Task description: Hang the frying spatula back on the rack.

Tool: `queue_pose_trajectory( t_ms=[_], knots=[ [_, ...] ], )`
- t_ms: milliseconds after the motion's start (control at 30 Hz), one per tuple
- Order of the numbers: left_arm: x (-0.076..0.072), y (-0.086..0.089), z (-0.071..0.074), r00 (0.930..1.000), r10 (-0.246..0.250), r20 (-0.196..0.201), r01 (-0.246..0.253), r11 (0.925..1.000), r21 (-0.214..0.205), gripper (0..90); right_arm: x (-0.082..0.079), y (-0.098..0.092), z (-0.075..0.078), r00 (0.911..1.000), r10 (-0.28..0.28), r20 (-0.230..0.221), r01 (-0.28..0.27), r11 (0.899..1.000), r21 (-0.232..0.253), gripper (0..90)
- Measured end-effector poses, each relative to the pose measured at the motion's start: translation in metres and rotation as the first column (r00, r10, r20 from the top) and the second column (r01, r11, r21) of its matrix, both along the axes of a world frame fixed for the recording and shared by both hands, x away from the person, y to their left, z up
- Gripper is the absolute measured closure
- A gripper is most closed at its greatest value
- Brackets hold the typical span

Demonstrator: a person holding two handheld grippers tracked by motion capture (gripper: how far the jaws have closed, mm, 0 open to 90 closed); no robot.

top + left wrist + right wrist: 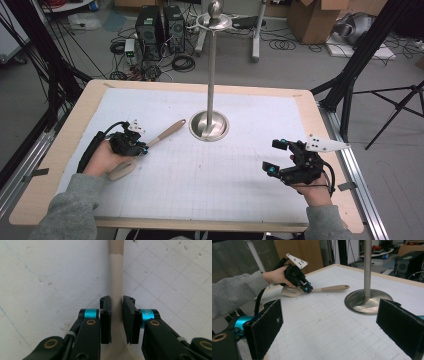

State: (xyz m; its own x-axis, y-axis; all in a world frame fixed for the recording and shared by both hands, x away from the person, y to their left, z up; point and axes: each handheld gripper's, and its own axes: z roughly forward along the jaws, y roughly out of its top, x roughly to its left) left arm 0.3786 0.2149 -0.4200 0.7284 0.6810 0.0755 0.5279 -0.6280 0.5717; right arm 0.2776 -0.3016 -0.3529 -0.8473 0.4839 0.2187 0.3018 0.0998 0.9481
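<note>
A beige spatula (165, 134) lies on the white gridded mat, handle pointing toward the metal stand, blade (122, 169) near the person's left hand. My left gripper (142, 149) is shut on the spatula's neck just above the blade. In the left gripper view, both pads (106, 315) press the sides of the spatula's narrow neck (116, 277). The right gripper view shows the spatula (329, 288) resting on the mat with the left gripper (308, 288) on it. My right gripper (274, 156) hovers at the right of the mat, jaws wide open, nothing between its pads (264, 327).
A metal stand (210, 125) with a round base and a tall pole rises at the middle back of the mat; its base (367, 300) lies ahead of the right gripper. The wooden table edge (320, 125) borders the mat. Cables, computers and boxes sit on the floor behind.
</note>
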Motion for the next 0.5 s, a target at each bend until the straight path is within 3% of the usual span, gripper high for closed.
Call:
queue_pose_trajectory(
  t_ms=[100,500],
  knots=[
    [0.0,0.002,0.002,1.0,0.005,-0.007,-0.005,0.9998,-0.022,77.4,0.0,0.0,0.0,1.0,-0.001,-0.001,0.001,1.0,0.002,6.0],
    [-0.008,0.011,0.018,0.9995,-0.013,0.027,0.016,0.9932,-0.115,77.3,0.001,0.002,0.0,1.0,0.005,0.0,-0.005,1.0,0.0,5.9]
  ],
)
